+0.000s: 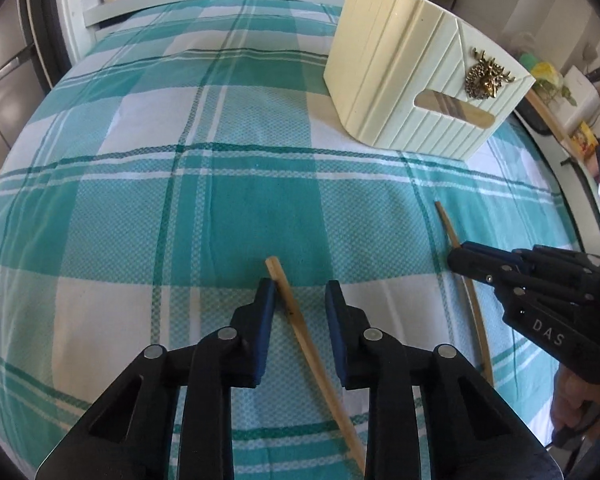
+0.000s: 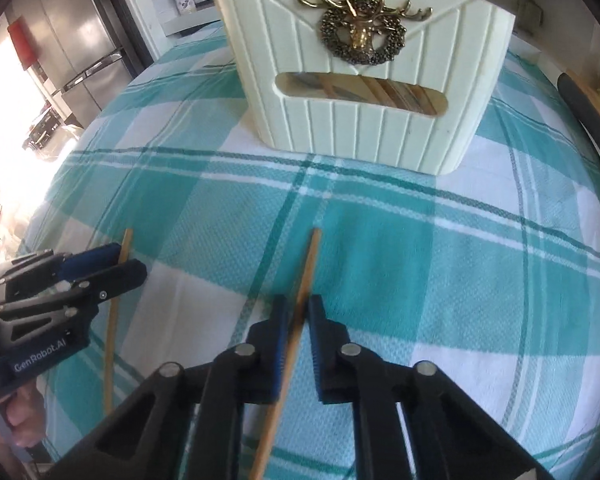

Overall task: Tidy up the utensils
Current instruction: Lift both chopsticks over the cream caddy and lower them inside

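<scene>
A teal-and-white checked tablecloth [image 1: 148,216] covers the table. At its far side stands a cream ribbed plastic utensil holder [image 2: 364,92] with a brass stag-head emblem [image 2: 362,28]; wooden sticks show through its slot. The left gripper [image 1: 300,296] straddles one thin wooden chopstick [image 1: 300,320] lying on the cloth, jaws well apart, the stick close by its left finger. The right gripper [image 2: 299,312] has narrowed around a second wooden chopstick [image 2: 306,276]; I cannot tell whether both pads press it.

Both chopsticks [image 1: 316,364] [image 2: 288,356] cut off below the jaws; holder [image 2: 364,80] contents mostly hidden.
</scene>
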`<state>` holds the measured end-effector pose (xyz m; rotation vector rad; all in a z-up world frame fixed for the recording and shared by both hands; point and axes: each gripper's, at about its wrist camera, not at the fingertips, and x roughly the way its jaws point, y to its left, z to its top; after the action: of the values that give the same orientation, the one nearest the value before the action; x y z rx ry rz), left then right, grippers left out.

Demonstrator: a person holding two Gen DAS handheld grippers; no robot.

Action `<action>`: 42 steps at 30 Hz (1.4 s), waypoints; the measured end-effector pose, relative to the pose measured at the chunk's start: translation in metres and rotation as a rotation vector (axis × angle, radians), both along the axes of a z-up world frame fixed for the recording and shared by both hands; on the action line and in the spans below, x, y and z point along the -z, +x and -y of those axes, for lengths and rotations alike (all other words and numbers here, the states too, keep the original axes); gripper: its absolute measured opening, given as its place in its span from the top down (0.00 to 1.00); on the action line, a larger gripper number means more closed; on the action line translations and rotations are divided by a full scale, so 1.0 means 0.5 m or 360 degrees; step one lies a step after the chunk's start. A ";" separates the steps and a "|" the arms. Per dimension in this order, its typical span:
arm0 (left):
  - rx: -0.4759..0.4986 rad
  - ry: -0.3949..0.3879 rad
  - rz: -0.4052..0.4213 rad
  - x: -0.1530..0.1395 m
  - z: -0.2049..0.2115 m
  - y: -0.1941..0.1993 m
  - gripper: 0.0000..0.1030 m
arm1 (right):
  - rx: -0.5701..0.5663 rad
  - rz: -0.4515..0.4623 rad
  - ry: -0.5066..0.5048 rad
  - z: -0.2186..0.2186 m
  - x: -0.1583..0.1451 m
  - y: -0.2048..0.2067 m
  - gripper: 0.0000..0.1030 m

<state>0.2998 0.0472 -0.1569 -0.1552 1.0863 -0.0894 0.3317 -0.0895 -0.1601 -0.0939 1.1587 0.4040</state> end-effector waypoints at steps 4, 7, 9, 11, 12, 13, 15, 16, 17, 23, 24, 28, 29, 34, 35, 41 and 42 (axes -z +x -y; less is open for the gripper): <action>0.0019 -0.0009 0.0035 0.002 0.007 0.009 0.94 | 0.0023 -0.0019 0.0119 0.013 0.000 0.013 0.94; 0.0008 -0.0071 0.0086 -0.015 0.000 0.005 0.96 | 0.0037 0.0040 0.0238 0.037 -0.022 -0.004 0.94; -0.0002 -0.0098 0.0155 -0.045 -0.005 -0.006 0.96 | 0.0041 0.0114 0.0324 0.056 -0.058 -0.021 0.94; 0.0002 -0.0135 0.0234 -0.087 -0.009 -0.021 0.96 | 0.0032 0.0202 0.0386 0.071 -0.102 -0.041 0.94; 0.0009 -0.0141 0.0274 -0.109 -0.010 -0.030 0.96 | 0.0023 0.0247 0.0417 0.075 -0.127 -0.050 0.94; 0.0017 -0.0147 0.0319 -0.133 -0.011 -0.039 0.96 | 0.0015 0.0291 0.0442 0.080 -0.150 -0.062 0.94; 0.0032 -0.0170 0.0409 -0.182 -0.015 -0.063 0.96 | -0.0008 0.0393 0.0489 0.090 -0.200 -0.090 0.94; 0.0039 -0.0179 0.0455 -0.207 -0.017 -0.076 0.96 | -0.0022 0.0441 0.0509 0.095 -0.226 -0.102 0.94; 0.0043 -0.0186 0.0501 -0.229 -0.019 -0.086 0.96 | -0.0035 0.0492 0.0519 0.098 -0.249 -0.118 0.94; 0.0029 -0.0250 0.0732 -0.321 -0.037 -0.138 0.96 | -0.0069 0.0774 0.0517 0.115 -0.347 -0.186 0.94; 0.0021 -0.0260 0.0764 -0.330 -0.041 -0.140 0.96 | -0.0064 0.0808 0.0513 0.116 -0.357 -0.193 0.94; -0.0018 -0.0264 0.0879 -0.360 -0.050 -0.141 0.97 | -0.0039 0.0903 0.0490 0.120 -0.385 -0.205 0.94; -0.0023 -0.0280 0.0891 -0.365 -0.052 -0.136 0.97 | -0.0030 0.0914 0.0488 0.122 -0.391 -0.201 0.94; -0.0026 -0.0315 0.0950 -0.400 -0.055 -0.107 0.97 | -0.0005 0.0942 0.0457 0.130 -0.414 -0.179 0.94; -0.0022 -0.0322 0.0966 -0.411 -0.055 -0.096 0.97 | -0.0001 0.0952 0.0452 0.132 -0.421 -0.175 0.94; 0.0004 -0.0373 0.1077 -0.504 -0.052 -0.029 0.97 | 0.0014 0.1065 0.0433 0.144 -0.506 -0.123 0.94; 0.0006 -0.0378 0.1096 -0.518 -0.048 -0.016 0.97 | 0.0017 0.1092 0.0430 0.143 -0.523 -0.113 0.94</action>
<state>0.2921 0.0714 0.1022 -0.3091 0.3860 -0.2553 0.2752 -0.1612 0.1013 0.0125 0.4240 0.4664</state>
